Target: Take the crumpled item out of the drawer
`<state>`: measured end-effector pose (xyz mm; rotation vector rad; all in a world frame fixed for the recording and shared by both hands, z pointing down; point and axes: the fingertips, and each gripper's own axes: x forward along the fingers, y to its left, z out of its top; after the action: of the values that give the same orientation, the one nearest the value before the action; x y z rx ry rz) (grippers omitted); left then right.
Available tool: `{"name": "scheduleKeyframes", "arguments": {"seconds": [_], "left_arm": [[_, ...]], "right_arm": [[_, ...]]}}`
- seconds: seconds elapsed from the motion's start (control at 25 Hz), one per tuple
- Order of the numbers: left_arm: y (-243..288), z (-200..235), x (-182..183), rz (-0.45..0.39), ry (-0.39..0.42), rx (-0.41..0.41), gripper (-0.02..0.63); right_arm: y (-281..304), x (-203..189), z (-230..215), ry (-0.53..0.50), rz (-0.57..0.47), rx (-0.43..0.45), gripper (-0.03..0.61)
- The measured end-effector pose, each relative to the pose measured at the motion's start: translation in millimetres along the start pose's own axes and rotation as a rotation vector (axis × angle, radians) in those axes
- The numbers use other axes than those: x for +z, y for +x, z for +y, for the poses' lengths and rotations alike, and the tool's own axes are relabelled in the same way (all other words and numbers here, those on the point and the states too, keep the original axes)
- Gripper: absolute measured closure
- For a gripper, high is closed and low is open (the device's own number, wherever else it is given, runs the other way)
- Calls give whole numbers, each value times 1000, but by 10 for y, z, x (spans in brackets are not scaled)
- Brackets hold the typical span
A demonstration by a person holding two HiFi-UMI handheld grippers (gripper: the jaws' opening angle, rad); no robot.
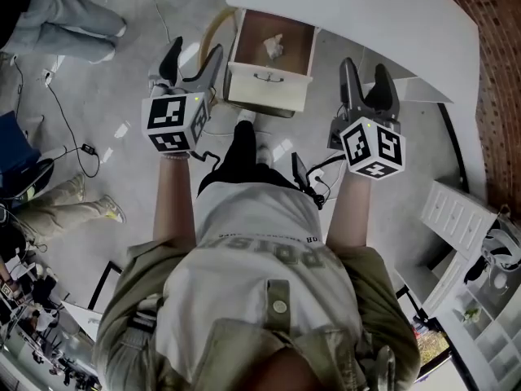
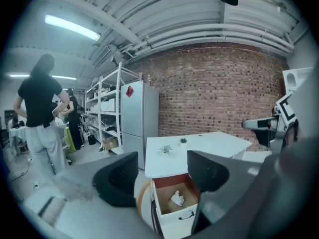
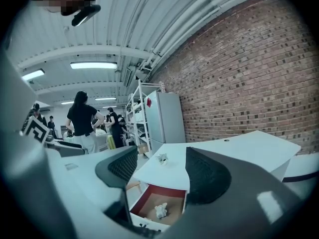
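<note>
A crumpled white paper (image 1: 273,46) lies inside the pulled-out drawer (image 1: 269,89) under the white desk (image 1: 358,15). The same crumpled paper (image 2: 177,198) (image 3: 160,210) shows in both gripper views, in the brown-floored drawer (image 2: 175,224) (image 3: 144,217). My left gripper (image 1: 191,64) hovers open just left of the drawer front, nothing between its fingers. My right gripper (image 1: 365,88) hangs open to the right of the drawer, also empty. Both are held above the floor, apart from the drawer. The left gripper (image 2: 164,176) and the right gripper (image 3: 157,171) frame the drawer between their open jaws.
The drawer front carries a dark handle (image 1: 267,77). Two small plants (image 2: 165,148) stand on the desk top. A white shelf unit (image 1: 476,300) is at the right, cables (image 1: 73,129) trail on the floor at the left. A person (image 2: 40,118) stands by shelves and a fridge (image 2: 139,118).
</note>
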<state>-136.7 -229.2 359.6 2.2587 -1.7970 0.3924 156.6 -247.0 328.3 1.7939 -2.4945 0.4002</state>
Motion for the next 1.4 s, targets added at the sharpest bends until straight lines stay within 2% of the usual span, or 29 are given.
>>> {"name": "scheduleKeyframes", "arguments": {"seconds": [0.12,0.24,0.48,0.72,1.0,1.24,1.4], "left_arm": [[251,129,-49,26,1,-27,301],[502,247,-116,51,-3,-52,301],[926,420,-361,105,-26,-96,301],[1302,436,-770,171,-32,-149,301],[1688,311,-1247,243,-20,-201,301],[1981,325,-1422,269,33,-215,301],[2139,353,-1503,279,16,-222,301]], "right_arm": [[325,-51,46,-19,21,-8,284],[682,-183,114,-87,68,-9,284],[1411,-660,286,-151,193,31,282],[1998,-1368,392,-218,343,91,276],[2377,-2310,368,-297,525,151,276],[2624,-3029,353,-362,667,210,268],[2748,-3492,284,-414,762,248,268]]}}
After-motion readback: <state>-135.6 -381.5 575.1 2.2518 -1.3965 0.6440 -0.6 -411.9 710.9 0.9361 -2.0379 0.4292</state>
